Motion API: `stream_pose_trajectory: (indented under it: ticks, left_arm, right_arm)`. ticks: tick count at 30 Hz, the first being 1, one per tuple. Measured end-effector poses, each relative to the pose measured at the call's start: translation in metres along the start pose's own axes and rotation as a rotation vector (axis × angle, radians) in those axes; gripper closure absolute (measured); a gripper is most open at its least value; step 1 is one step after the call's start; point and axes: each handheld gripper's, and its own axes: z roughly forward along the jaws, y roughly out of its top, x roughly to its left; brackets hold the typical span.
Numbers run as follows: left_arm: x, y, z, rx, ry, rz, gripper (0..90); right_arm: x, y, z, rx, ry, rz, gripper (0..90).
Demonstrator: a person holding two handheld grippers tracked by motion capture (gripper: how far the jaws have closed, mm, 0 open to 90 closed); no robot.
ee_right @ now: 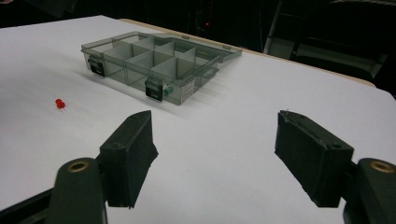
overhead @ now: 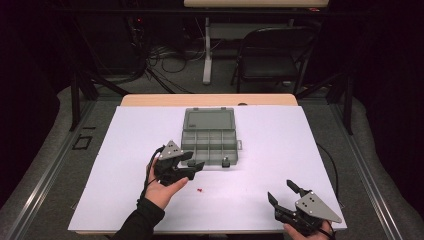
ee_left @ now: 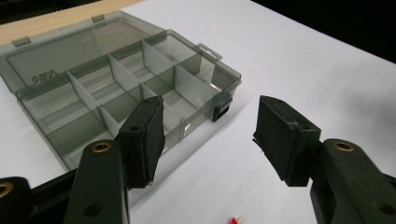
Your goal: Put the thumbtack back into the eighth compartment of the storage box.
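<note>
On the white worktop [overhead: 125,165] a grey see-through organiser box [overhead: 210,142] lies open, its lid folded flat toward twelve o'clock and its divided compartments facing up. Two black latches sit on its six o'clock wall. From the right gripper view, a small green item [ee_right: 169,88] shows through the wall just beside one latch [ee_right: 154,89]; what it is cannot be made out.

The left claw [overhead: 191,162] hovers at the box's seven o'clock corner, held in a person's hand [overhead: 161,191] with a dark sleeve. Its jaws stand wide apart with nothing between them. In the left gripper view [ee_left: 210,126] one pad overlaps the box's near wall in the frame and the other hangs over bare worktop; whether the pad touches the wall cannot be told.

A small red pin [overhead: 200,190] lies on the worktop at about six o'clock from the box, clear of it and just beside the left hand's fingers. It shows as a red blur at the bottom edge of the left gripper view [ee_left: 235,220], and at nine o'clock in the right gripper view [ee_right: 59,103].

The right claw [overhead: 282,192] rests near the worktop's five o'clock corner, well apart from the box and the pin. Its jaws are also spread wide and empty [ee_right: 215,154], pointing toward the box.
</note>
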Motion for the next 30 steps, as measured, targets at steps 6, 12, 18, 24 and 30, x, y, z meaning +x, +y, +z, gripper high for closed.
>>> stream_pose_trajectory:
  ticks: [6,12,18,24,30]
  left_arm:
    - [0.001,-0.016,-0.003,0.012,0.006,-0.001,41.1]
    - [0.002,-0.035,-0.002,0.038,-0.002,-0.001,41.1]
    - [0.003,-0.05,0.001,0.05,-0.01,-0.029,41.6]
    - [0.001,-0.058,0.005,0.063,-0.033,-0.013,44.5]
    - [-0.003,-0.062,0.013,0.091,-0.063,-0.007,53.8]
  right_arm:
    - [0.0,0.0,0.001,0.001,-0.001,0.0,27.4]
    - [0.0,0.0,0.001,0.001,-0.002,0.0,27.4]
    - [0.001,-0.001,0.001,0.002,-0.001,-0.001,27.4]
    - [0.001,-0.001,0.001,0.003,0.0,0.0,27.4]
    - [0.0,-0.001,0.001,0.005,-0.001,-0.002,27.4]
